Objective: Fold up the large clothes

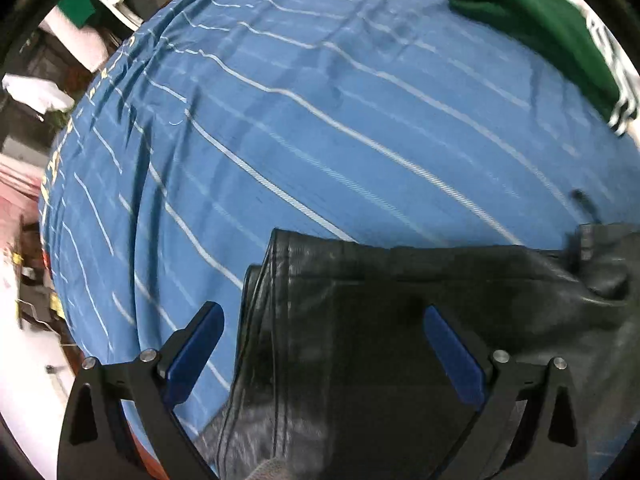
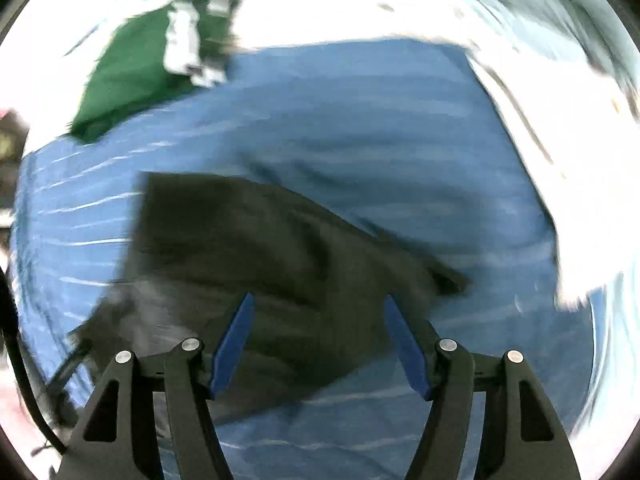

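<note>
Left wrist view: the left gripper hangs spread and empty over the folded black garment, which lies on the blue striped sheet, long axis across the frame. The right gripper is likewise spread and empty. Beyond lies a folded green garment; a careless pinch could snag the sheet or undo the fold.

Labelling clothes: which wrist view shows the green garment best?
Left wrist: the green garment is fairly sharp at top right, its folded edge and white trim visible beyond the blue striped sheet. Right wrist shows it at top left, heavily motion-blurred.
</note>
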The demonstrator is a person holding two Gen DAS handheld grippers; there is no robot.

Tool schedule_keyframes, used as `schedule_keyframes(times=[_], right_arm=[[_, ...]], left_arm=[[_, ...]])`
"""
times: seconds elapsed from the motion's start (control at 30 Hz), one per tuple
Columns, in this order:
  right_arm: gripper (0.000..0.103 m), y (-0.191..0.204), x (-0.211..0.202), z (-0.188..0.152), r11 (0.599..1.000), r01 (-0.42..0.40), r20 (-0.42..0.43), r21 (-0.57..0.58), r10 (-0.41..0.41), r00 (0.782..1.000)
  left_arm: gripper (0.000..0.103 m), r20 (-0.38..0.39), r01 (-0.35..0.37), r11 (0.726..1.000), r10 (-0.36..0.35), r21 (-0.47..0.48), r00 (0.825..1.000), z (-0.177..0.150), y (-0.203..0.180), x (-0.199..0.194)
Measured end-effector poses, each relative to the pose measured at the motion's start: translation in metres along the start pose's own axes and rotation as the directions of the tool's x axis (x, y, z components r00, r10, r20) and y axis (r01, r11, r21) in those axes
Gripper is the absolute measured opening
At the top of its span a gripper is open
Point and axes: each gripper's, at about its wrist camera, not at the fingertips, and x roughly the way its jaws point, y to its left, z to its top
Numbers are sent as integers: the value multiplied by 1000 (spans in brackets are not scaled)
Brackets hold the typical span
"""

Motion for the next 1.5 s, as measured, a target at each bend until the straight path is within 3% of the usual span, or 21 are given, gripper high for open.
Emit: schedule_keyframes(times=[0.07, 0.1, 0.13, 0.17, 0.23, 0.3, 0.4, 0.5, 0.57, 0.67, 0.77, 0.8, 0.87, 0.97, 1.1, 1.2, 1.23, 1.27, 1.33, 1.4, 1.5], right_arm=[[62, 36, 9, 9, 992, -92, -14, -81, 91, 996], [51, 55, 22, 16, 979, -173, -49, -108, 168, 985], [23, 68, 33, 18, 969, -219, -76, -113, 211, 975], [18, 84, 51, 23, 956, -264, -121, -124, 250, 961], [18, 115, 94, 35, 950, -279, -190, -141, 250, 949], [18, 126, 126, 41, 967, -208, -217, -150, 173, 961], [14, 134, 162, 57, 971, -179, -251, -160, 135, 959], [14, 145, 158, 69, 972, -135, -299, -192, 73, 951], [15, 150, 148, 74, 973, -140, -306, -183, 79, 949], [16, 146, 102, 63, 956, -214, -236, -199, 166, 958], [16, 154, 79, 44, 923, -318, -245, -215, 264, 933], [16, 160, 81, 36, 906, -353, -275, -233, 286, 918], [16, 173, 88, 17, 896, -362, -292, -258, 285, 913], [16, 190, 133, 9, 919, -276, -300, -280, 189, 935], [14, 196, 154, 17, 935, -260, -321, -243, 176, 930], [17, 188, 142, 17, 916, -325, -321, -237, 242, 916], [25, 179, 131, 16, 902, -371, -296, -223, 300, 907], [57, 173, 122, 14, 893, -392, -276, -222, 329, 903], [102, 158, 97, 9, 883, -392, -214, -257, 344, 914], [102, 132, 69, 4, 899, -330, -120, -288, 308, 944], [102, 78, 46, -3, 932, -279, -62, -232, 273, 960]], left_arm=[[103, -23, 4, 1000, -4, -1, 1000, 1, 2, 12], [103, -31, 17, 1000, -17, -8, 999, 1, 4, 16], [103, -32, 31, 999, -31, -15, 999, 1, 7, 17], [103, -26, 29, 999, -29, -13, 999, 0, 7, 15], [103, -7, -5, 1000, 6, 7, 1000, -2, 10, 10], [103, -1, -19, 1000, 19, 7, 1000, -7, 17, 5], [103, -16, -25, 1000, 25, -16, 1000, -14, 28, 9], [103, -42, 15, 998, -18, -62, 999, -18, 39, 15], [103, -52, 36, 996, -40, -81, 998, -21, 44, 16], [103, -58, 67, 994, -72, -91, 996, -21, 50, 25], [103, -63, 112, 988, -120, -107, 991, -26, 51, 35], [103, -62, 127, 986, -134, -111, 989, -26, 53, 38], [103, -47, 166, 978, -173, -124, 984, -27, 57, 43], [103, 5, 209, 971, -209, -118, 978, -31, 65, 46], [103, 30, 259, 957, -257, -132, 966, -34, 76, 48], [103, -1, 223, 964, -226, -143, 974, -32, 80, 37], [103, 8, 194, 971, -195, -140, 981, -31, 86, 29], [103, 24, 174, 976, -173, -133, 985, -31, 85, 18], [103, 55, 131, 984, -126, -117, 991, -33, 81, -9], [103, 75, 139, 985, -131, -103, 988, -36, 69, -35], [103, 83, 181, 981, -174, -74, 981, -38, 38, -63]])
